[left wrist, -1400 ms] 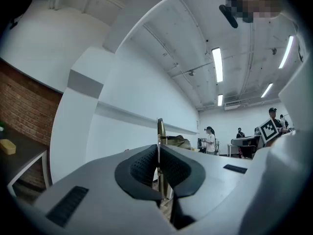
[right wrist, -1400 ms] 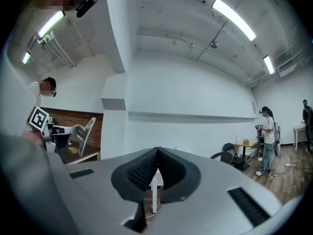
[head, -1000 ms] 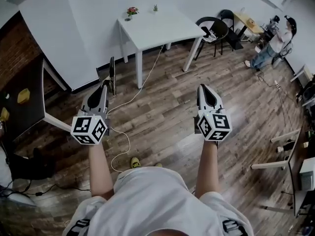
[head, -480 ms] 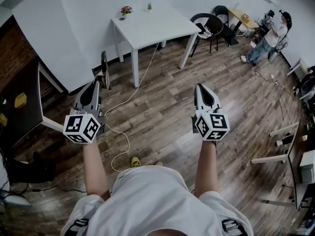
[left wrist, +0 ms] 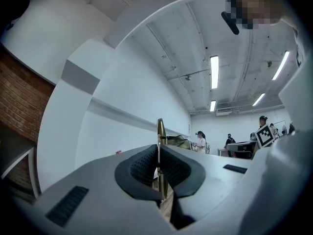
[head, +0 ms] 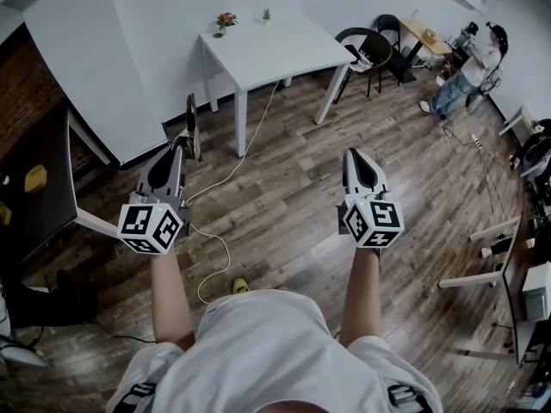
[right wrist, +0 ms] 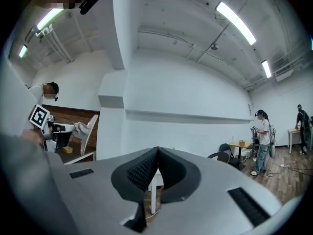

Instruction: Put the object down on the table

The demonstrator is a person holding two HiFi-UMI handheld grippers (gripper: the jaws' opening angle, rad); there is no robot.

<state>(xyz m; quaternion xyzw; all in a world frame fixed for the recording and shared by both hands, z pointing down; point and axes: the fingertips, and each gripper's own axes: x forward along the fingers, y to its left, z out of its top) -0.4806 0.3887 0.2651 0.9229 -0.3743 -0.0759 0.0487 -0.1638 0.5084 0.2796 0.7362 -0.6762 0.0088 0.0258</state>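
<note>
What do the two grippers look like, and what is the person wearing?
The left gripper and right gripper are each a pale grey shell with dark panels, narrowing to a tip. Inside are black bumpy pads. At the back of each sits a white cube printed with black square markers. The person wears a white short-sleeved T-shirt.

Object (left wrist: 160,131) sits between the fingers of the left gripper (head: 181,149) and projects past their tips. Table (head: 275,54) well ahead of both finger pairs, roughly between their lines. Flowers (head: 226,21) and small plant (head: 266,13) on the table's far edge. Chair (head: 368,52) ahead-right of the right gripper (head: 359,155) fingers. Second table (head: 47,192) left of the left fingers. Cable (head: 215,248) on the floor, between the grippers, behind the tips.
</note>
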